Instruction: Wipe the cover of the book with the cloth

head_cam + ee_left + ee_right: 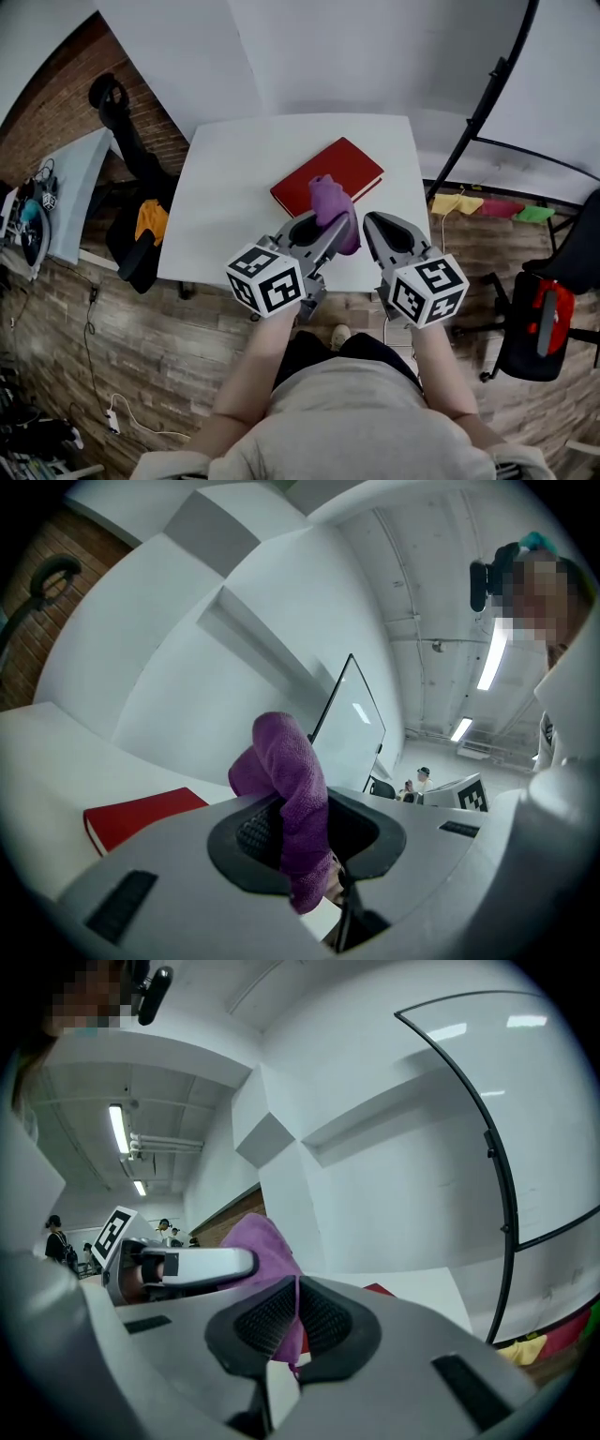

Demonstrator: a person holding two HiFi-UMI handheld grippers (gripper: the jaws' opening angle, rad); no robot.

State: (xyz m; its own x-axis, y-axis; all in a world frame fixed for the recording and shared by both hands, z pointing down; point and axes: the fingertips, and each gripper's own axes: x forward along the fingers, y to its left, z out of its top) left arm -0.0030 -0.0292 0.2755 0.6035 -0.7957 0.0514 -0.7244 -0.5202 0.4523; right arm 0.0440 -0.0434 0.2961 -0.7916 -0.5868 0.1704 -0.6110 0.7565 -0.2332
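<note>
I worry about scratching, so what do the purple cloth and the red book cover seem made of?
The cloth looks like microfibre or terry, soft and matte: fuzzy nap, limp folds. The book cover looks smooth, plain red, perhaps coated board; too far to tell.

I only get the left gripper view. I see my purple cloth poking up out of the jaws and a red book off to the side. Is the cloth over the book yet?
Observer: Yes. In the head view the cloth overlaps the near edge of the book. Whether it touches, I cannot tell.
Operator: Where is my other gripper?
Observer: The right gripper is just right of the cloth, and its own view shows its jaws pinched on a thin strip of it.
Operator: Is the book straight?
Observer: No, it lies closed and turned cornerwise on the far right part of the white table.
</note>
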